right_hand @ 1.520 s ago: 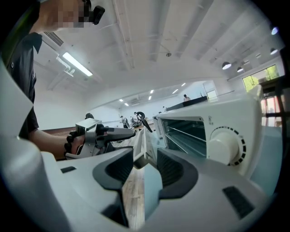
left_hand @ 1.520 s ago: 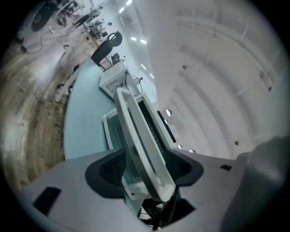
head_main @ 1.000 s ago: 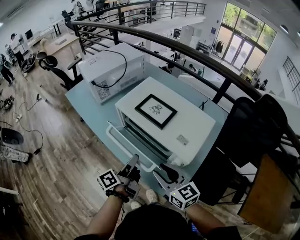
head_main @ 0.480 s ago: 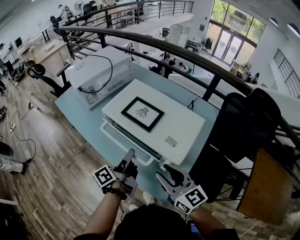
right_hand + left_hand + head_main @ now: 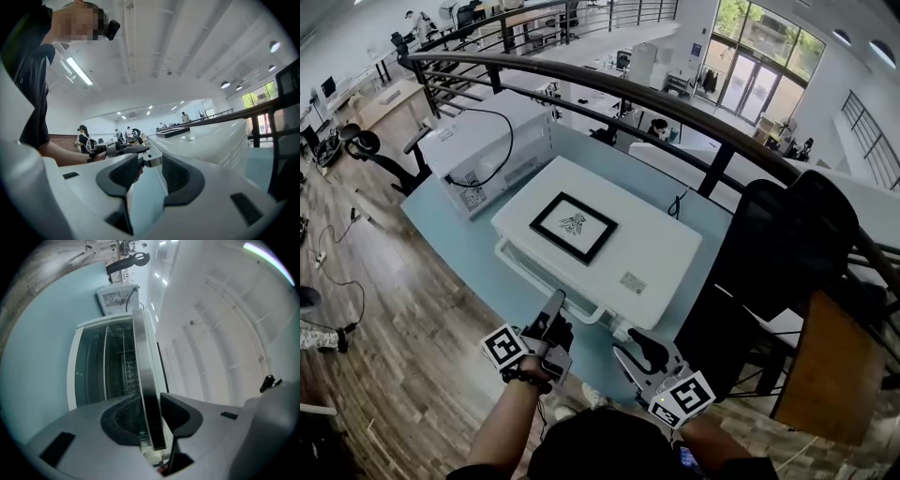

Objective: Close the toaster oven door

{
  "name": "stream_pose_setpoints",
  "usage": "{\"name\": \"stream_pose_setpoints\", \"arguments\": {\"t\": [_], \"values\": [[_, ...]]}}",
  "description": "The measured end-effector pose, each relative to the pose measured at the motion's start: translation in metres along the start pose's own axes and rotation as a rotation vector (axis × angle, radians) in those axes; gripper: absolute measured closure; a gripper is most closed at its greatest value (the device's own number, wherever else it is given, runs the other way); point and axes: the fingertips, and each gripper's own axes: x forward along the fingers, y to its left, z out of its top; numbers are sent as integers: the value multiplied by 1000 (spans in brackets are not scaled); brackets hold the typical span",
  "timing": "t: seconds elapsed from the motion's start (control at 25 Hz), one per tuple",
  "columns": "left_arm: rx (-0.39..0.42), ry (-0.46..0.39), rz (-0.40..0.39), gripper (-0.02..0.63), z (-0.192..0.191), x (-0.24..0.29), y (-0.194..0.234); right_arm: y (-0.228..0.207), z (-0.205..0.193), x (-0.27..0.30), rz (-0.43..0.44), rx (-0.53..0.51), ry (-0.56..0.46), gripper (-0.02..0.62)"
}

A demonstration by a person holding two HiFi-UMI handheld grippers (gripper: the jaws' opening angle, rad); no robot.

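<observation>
The white toaster oven (image 5: 600,244) stands on the pale blue table (image 5: 464,234), its glass door (image 5: 98,366) raised almost upright against the front. My left gripper (image 5: 554,303) reaches to the door's front edge. In the left gripper view the metal door handle (image 5: 142,362) runs lengthwise between the pads of the left gripper (image 5: 152,420), which is shut on it. My right gripper (image 5: 628,351) hovers off the oven's near right corner, apart from it. The right gripper (image 5: 151,176) is open with nothing between its fingers.
A second white appliance (image 5: 492,141) with a black cable sits behind the oven on the table's far left. A dark curved railing (image 5: 675,108) runs behind the table. A black chair back (image 5: 787,262) stands close on the right. Wooden floor (image 5: 384,319) lies to the left.
The oven door has swung up from lying open and flat to nearly upright, with the left gripper riding up on its handle. The right gripper has stayed near the right corner.
</observation>
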Motion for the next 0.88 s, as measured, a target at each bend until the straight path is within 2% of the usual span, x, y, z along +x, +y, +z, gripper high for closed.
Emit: {"name": "stream_pose_setpoints", "arguments": {"t": [0.32, 0.44, 0.56, 0.72, 0.8, 0.88], "values": [[-15, 11, -10, 479, -1, 4, 2, 3, 1, 1, 8, -5, -5, 436], [26, 17, -32, 470, 0, 4, -1, 6, 5, 2, 14, -10, -11, 436], [43, 11, -44, 369, 0, 0, -7, 10, 10, 1, 19, -18, -21, 436], [73, -9, -23, 339, 5, -13, -12, 18, 12, 2, 32, -15, -30, 436], [141, -25, 19, 336, 12, -26, -19, 23, 15, 5, 49, -25, -27, 436], [333, -25, 127, 336, 27, -50, -21, 30, 18, 8, 71, -37, -25, 436]]}}
